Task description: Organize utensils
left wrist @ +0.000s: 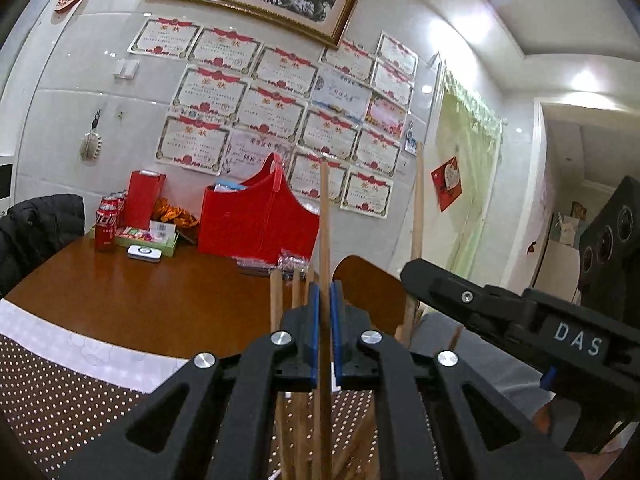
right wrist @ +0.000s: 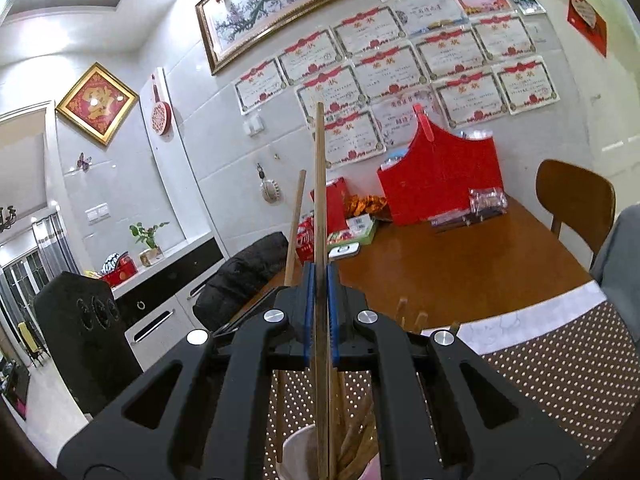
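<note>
Right, from my left wrist camera: my left gripper [left wrist: 325, 300] is clenched on a single wooden chopstick [left wrist: 325, 216], its blue pads [left wrist: 314, 320] pressing it from both sides. The stick stands nearly upright, rising toward twelve o'clock, pale brown and plain. Below the jaws, at six o'clock, more chopsticks [left wrist: 298, 420] fan out over the dotted brown placemat [left wrist: 60, 396]. Only this view shows my right gripper [left wrist: 480, 300] from outside, coming in at three o'clock with a second chopstick [left wrist: 418, 200] standing above it, and a row of red soda cans [left wrist: 107, 220] at nine o'clock on the wooden table [left wrist: 160, 288].

Over to my right wrist camera: the right gripper [right wrist: 320, 280] is likewise clamped on its chopstick [right wrist: 320, 184], pads [right wrist: 309, 312] tight against it, the stick pointing to twelve o'clock and looking darker along its edge. Just to its left, toward eleven o'clock, the other stick [right wrist: 295, 224] leans slightly, apart from mine. Only here do I see the white cup [right wrist: 296, 452] at six o'clock with the chopstick bundle [right wrist: 356, 432] standing in it, leaning to one side. Also new here: a wooden chair [right wrist: 576, 196] at two o'clock and a black speaker [right wrist: 84, 340] at nine o'clock. The red bag [right wrist: 440, 176] on the table shows in both views.
</note>
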`<state>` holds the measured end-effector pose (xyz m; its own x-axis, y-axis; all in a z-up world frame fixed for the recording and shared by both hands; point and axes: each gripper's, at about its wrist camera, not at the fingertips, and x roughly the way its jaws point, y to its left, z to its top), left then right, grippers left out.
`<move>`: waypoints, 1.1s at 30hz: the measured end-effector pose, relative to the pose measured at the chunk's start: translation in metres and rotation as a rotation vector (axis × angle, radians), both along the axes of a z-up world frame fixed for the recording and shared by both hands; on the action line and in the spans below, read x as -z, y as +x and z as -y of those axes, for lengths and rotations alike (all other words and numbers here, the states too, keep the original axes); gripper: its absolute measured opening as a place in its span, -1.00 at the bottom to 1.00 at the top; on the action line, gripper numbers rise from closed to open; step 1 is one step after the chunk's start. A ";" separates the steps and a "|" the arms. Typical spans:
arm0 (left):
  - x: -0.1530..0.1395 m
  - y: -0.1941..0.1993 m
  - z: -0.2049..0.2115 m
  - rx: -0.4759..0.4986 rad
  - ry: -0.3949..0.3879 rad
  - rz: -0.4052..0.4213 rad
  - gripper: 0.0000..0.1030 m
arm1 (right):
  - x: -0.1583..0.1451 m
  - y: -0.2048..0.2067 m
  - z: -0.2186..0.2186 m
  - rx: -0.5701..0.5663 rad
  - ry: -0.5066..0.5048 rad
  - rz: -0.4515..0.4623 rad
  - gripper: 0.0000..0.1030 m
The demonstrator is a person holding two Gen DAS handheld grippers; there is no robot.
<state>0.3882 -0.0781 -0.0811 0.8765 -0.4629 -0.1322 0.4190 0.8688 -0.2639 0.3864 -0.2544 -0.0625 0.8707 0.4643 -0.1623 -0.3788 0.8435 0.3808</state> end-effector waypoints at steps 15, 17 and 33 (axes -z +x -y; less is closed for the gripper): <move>-0.016 -0.041 -0.025 -0.098 0.093 -0.010 0.59 | -0.009 -0.038 0.010 0.067 0.025 0.004 0.88; -0.023 -0.052 -0.028 -0.124 0.116 -0.006 0.67 | -0.016 -0.046 0.010 0.088 0.006 0.004 0.88; -0.054 -0.158 -0.050 -0.303 0.272 -0.069 0.94 | -0.028 -0.150 0.002 0.223 -0.149 -0.091 0.88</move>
